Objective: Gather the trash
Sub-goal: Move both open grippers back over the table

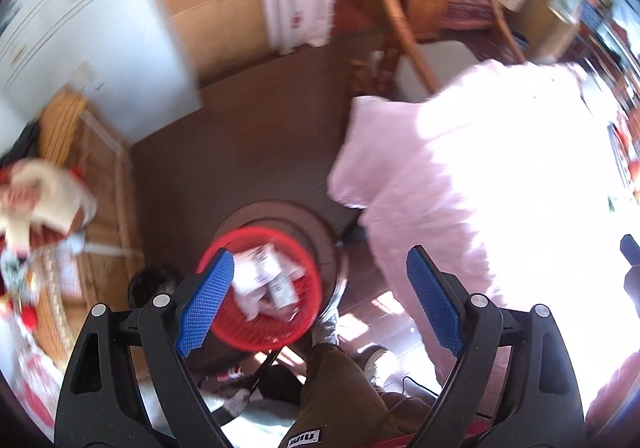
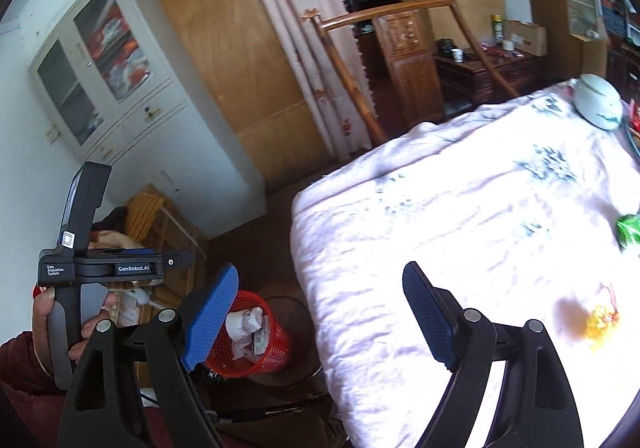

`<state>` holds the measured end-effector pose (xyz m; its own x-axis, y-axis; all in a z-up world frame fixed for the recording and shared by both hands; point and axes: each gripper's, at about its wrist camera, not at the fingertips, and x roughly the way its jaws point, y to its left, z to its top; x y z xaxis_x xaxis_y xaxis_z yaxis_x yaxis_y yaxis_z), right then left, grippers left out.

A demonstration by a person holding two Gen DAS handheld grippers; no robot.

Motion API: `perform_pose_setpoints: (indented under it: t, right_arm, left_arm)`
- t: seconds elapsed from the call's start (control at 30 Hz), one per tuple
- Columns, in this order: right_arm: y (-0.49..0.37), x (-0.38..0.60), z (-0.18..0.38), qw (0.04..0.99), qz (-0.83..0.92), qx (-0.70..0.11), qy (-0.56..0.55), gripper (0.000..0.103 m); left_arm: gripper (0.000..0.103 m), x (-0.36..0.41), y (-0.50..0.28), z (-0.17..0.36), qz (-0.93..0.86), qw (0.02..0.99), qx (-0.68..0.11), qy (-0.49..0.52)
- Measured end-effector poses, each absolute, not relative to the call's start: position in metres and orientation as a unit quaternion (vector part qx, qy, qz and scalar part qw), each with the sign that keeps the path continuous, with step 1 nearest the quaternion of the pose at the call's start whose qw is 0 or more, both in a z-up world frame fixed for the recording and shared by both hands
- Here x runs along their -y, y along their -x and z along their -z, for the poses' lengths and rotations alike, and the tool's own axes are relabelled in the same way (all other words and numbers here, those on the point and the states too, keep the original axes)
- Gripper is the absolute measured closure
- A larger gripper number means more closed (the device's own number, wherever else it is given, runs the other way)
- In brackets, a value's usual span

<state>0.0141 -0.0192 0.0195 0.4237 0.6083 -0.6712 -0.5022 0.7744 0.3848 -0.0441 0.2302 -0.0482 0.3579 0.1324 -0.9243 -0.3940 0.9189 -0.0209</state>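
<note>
Two tools gaping, empty, red mesh basket (image 1: 260,284) holding crumpled white paper (image 1: 260,276)

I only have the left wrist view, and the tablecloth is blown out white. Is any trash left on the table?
Observer: Yes. A yellow wrapper lies on the tablecloth, ahead of the right gripper.
Operator: Anything else?
Observer: A green wrapper sits at the right edge, farther back.
Operator: Is the right gripper carrying something?
Observer: No, its jaws stand open and empty.
</note>
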Motion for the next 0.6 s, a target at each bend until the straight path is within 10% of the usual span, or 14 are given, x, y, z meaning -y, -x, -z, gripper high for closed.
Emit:
perform_pose_setpoints:
  t: [0.6]
  right_arm:
    - [0.032, 0.19, -0.007, 0.896, -0.044, -0.401, -0.183, 0.016]
  left_arm:
    - [0.018, -0.046, -0.071, 0.045, 0.087, 0.838, -0.536, -0.056]
